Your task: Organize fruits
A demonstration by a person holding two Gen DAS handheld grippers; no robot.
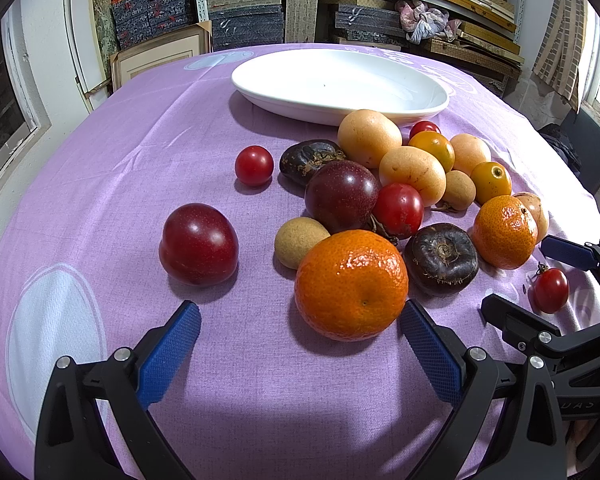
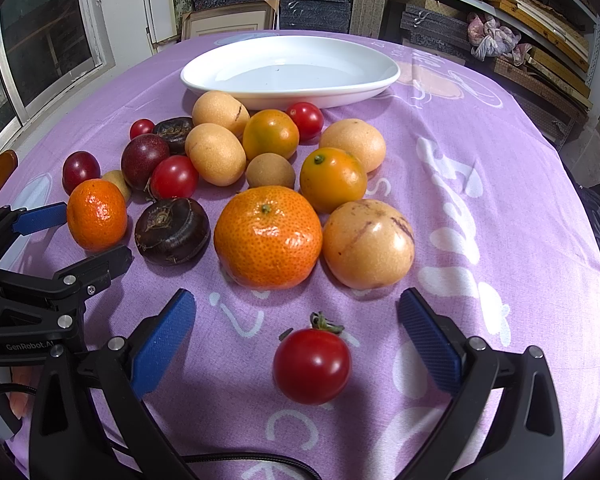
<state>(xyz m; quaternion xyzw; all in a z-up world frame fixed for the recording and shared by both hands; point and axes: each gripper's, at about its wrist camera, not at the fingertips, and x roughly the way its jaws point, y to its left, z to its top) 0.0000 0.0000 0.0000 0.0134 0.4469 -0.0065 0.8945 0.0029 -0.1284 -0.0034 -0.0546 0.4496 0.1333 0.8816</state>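
Several fruits lie on a purple tablecloth [image 1: 120, 160] in front of an empty white oval plate [image 1: 340, 84], which also shows in the right wrist view [image 2: 292, 68]. My left gripper [image 1: 300, 344] is open just short of a mandarin [image 1: 351, 285], with a red plum [image 1: 198, 244] to its left. My right gripper [image 2: 296, 332] is open around a cherry tomato [image 2: 312, 365] without touching it. A larger mandarin [image 2: 268, 237] and a yellow passion fruit [image 2: 368, 243] lie just beyond. The right gripper also shows in the left wrist view [image 1: 536, 280], beside the same tomato [image 1: 551, 290].
Dark water chestnuts [image 1: 441, 258], a purple passion fruit [image 1: 341, 195], longans [image 1: 300, 242], yellow-orange fruits [image 2: 333, 179] and more cherry tomatoes [image 1: 254, 165] crowd the middle. Shelves of boxes [image 1: 260, 20] stand behind the table. A window [image 2: 40, 52] is at the left.
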